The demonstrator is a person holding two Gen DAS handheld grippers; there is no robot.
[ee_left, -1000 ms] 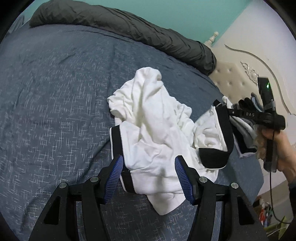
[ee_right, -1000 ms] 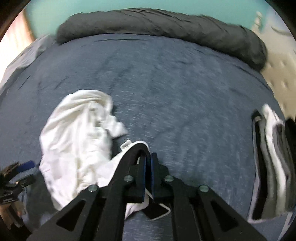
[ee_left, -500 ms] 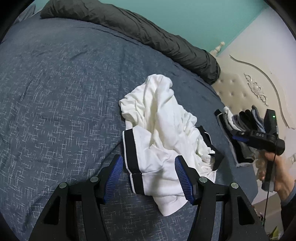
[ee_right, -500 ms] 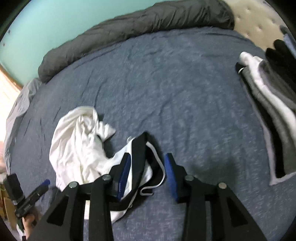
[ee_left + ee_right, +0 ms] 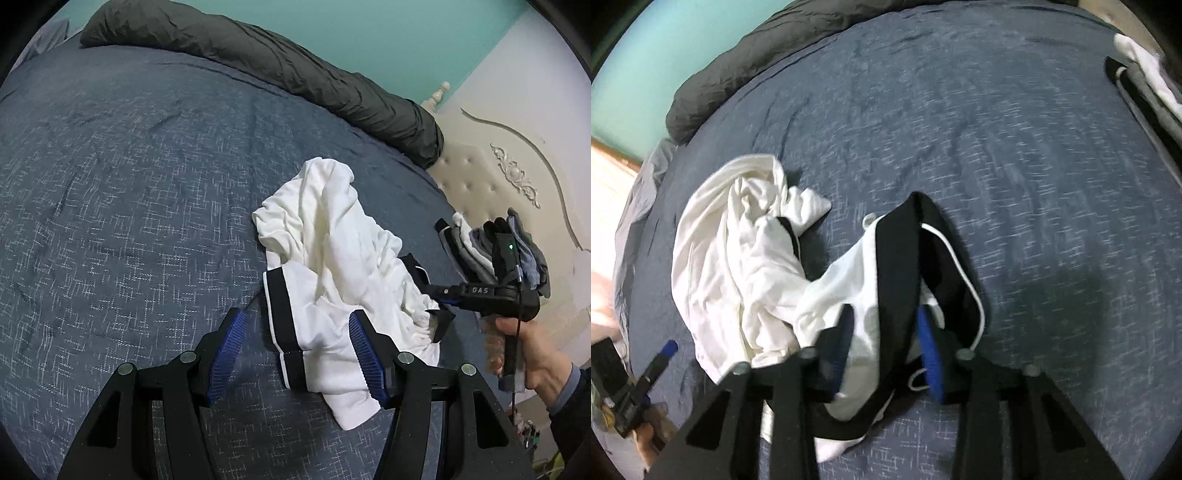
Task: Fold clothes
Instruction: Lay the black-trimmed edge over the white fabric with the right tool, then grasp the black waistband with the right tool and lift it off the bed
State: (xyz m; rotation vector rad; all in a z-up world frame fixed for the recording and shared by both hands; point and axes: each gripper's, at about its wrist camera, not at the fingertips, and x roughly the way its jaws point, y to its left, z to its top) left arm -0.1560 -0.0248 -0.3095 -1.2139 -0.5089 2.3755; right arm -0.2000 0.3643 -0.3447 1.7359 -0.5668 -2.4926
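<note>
A crumpled white garment with black-and-white trim bands (image 5: 332,280) lay heaped on the dark blue flecked bedspread (image 5: 110,184), toward its near edge. The left gripper (image 5: 295,354) hung wide open just above 1 banded hem, holding nothing. The right gripper (image 5: 882,354) straddled a black band with its jaws apart, not clamped. A stack of folded grey, black and white clothes (image 5: 1145,81) sat well apart, and a rolled dark grey duvet (image 5: 258,62) lined the far edge.
</note>
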